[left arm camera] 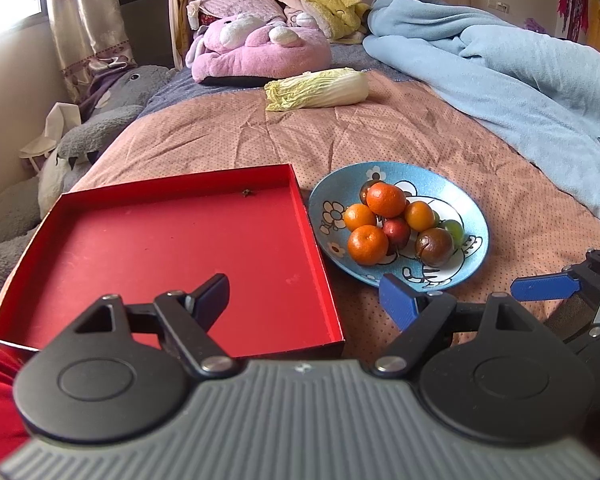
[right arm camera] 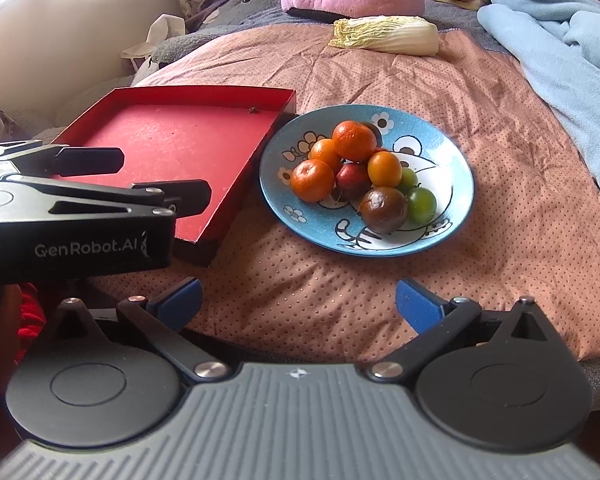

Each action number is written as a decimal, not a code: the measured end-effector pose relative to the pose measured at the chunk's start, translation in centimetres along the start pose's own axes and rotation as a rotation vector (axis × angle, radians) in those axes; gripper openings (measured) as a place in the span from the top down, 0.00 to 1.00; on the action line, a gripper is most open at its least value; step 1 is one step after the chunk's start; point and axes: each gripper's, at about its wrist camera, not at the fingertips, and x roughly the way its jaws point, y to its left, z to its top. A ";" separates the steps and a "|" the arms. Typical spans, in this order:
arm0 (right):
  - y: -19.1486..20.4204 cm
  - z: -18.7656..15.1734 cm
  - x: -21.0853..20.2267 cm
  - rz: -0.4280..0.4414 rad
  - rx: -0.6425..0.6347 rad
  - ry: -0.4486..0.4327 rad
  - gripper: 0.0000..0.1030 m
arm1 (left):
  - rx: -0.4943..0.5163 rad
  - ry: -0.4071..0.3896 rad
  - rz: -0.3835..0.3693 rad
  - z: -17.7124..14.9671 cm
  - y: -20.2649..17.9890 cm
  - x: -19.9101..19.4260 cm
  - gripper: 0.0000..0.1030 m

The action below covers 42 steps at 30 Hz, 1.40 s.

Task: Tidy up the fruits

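Observation:
A blue flower-patterned plate (left arm camera: 420, 178) (right arm camera: 440, 152) lies on the pink quilt. On it sit several oranges (left arm camera: 386, 199) (right arm camera: 354, 140), a small red fruit (right arm camera: 352, 176), a dark brown fruit (left arm camera: 434, 247) (right arm camera: 383, 210) and green grapes (left arm camera: 452, 229) (right arm camera: 422, 204). Left of the plate, touching its rim, lies a shallow red tray (left arm camera: 172, 248) (right arm camera: 172, 136) holding only a dark speck (left arm camera: 245, 192). My left gripper (left arm camera: 304, 296) (right arm camera: 148, 178) hovers open over the tray's near right corner, holding nothing. My right gripper (right arm camera: 298, 298) stands wide open and holds nothing, short of the plate. One of its blue fingers (left arm camera: 546, 288) shows in the left wrist view.
A napa cabbage (left arm camera: 320, 89) (right arm camera: 388, 34) lies farther up the bed. A light blue blanket (left arm camera: 500, 68) is piled along the right side. A pink plush (left arm camera: 256, 48) and a grey plush (left arm camera: 100, 128) sit at the back and left, where the bed's edge drops off.

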 end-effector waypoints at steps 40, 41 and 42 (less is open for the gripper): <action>0.0 -0.1 -0.2 0.008 0.000 -0.001 0.00 | 0.000 -0.002 0.012 -0.2 -0.2 0.0 0.19; 0.0 -0.2 -0.2 0.008 0.000 -0.002 0.00 | 0.001 -0.004 0.011 -0.2 -0.2 0.0 0.19; 0.0 -0.2 -0.2 0.007 0.000 -0.003 0.00 | 0.002 -0.005 0.011 -0.2 -0.2 -0.1 0.19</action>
